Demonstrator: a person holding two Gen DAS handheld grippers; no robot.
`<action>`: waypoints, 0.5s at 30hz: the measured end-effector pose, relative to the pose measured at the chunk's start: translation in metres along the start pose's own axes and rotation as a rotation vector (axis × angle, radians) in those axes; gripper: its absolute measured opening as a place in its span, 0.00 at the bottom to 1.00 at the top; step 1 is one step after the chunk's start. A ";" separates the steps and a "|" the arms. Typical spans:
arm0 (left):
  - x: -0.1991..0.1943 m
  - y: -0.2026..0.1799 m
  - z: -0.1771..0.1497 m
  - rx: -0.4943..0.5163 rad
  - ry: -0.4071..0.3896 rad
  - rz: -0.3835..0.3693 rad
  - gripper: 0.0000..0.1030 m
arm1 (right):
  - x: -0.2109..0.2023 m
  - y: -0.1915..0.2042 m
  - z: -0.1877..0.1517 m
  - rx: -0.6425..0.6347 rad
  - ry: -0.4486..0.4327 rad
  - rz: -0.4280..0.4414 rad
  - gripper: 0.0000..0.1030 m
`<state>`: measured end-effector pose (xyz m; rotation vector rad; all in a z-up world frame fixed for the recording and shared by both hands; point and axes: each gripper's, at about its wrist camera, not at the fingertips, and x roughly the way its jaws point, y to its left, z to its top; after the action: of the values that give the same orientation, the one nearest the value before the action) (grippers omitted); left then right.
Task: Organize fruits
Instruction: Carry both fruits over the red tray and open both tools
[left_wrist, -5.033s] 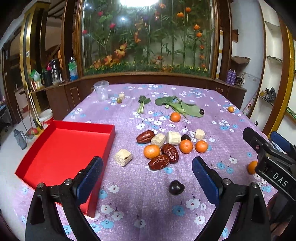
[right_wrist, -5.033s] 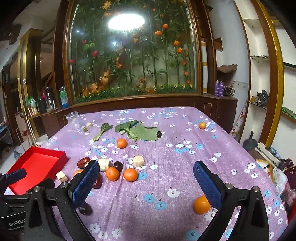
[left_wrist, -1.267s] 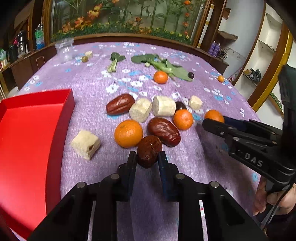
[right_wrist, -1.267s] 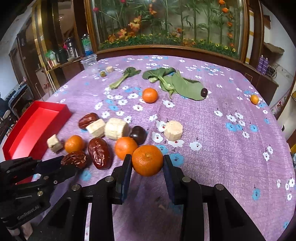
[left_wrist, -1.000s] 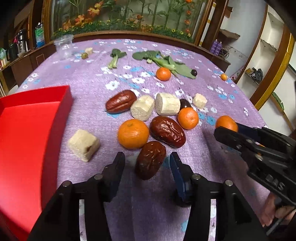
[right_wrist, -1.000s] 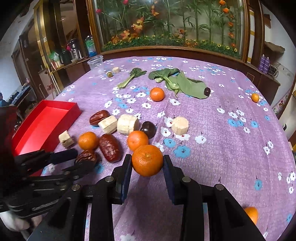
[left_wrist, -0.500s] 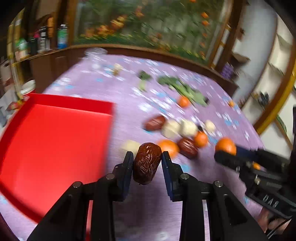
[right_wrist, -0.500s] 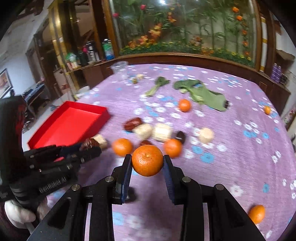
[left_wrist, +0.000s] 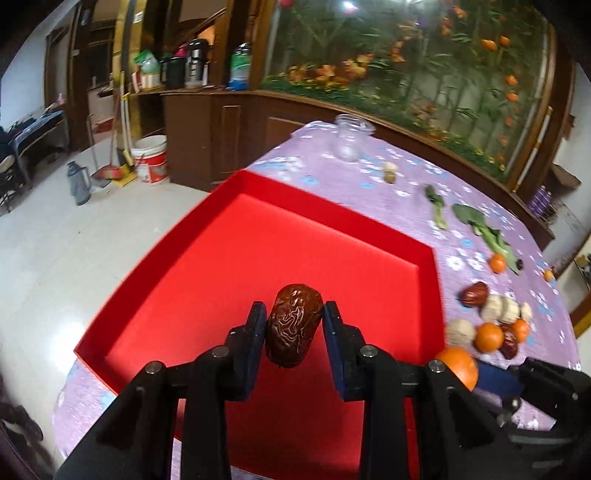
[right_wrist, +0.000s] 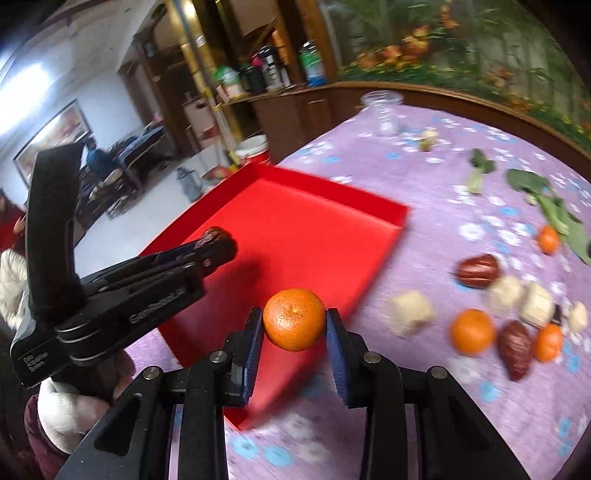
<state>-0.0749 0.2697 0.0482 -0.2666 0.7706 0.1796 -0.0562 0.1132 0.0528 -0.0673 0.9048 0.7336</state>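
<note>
Left gripper (left_wrist: 294, 334) of mine pinches a wrinkled brown dried date (left_wrist: 293, 325) over the shallow red cardboard tray (left_wrist: 314, 236), whose floor looks bare. My right gripper (right_wrist: 294, 330) pinches a round orange tangerine (right_wrist: 294, 319) above the tray's near edge, partly over the purple flowered tablecloth (right_wrist: 424, 406).

I judge the tangerine the risk: released so near the rim, it could roll off onto the cloth or floor. The two grippers are close, so they might bump on release.

Left on the cloth I count three tangerines in the right view, a fourth far off in the left view, two dates, and roughly four pale chunks; blur makes that last count unsure.
</note>
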 end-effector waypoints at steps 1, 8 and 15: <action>0.001 0.004 -0.001 0.002 -0.001 0.014 0.29 | 0.005 0.005 0.000 -0.009 0.011 0.005 0.36; 0.005 0.009 -0.001 0.019 -0.008 0.062 0.29 | 0.039 0.020 -0.004 -0.038 0.078 0.023 0.36; 0.005 0.005 0.000 0.036 -0.023 0.087 0.40 | 0.040 0.028 -0.006 -0.064 0.071 0.011 0.37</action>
<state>-0.0728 0.2751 0.0443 -0.1962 0.7620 0.2501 -0.0615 0.1549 0.0265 -0.1457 0.9499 0.7740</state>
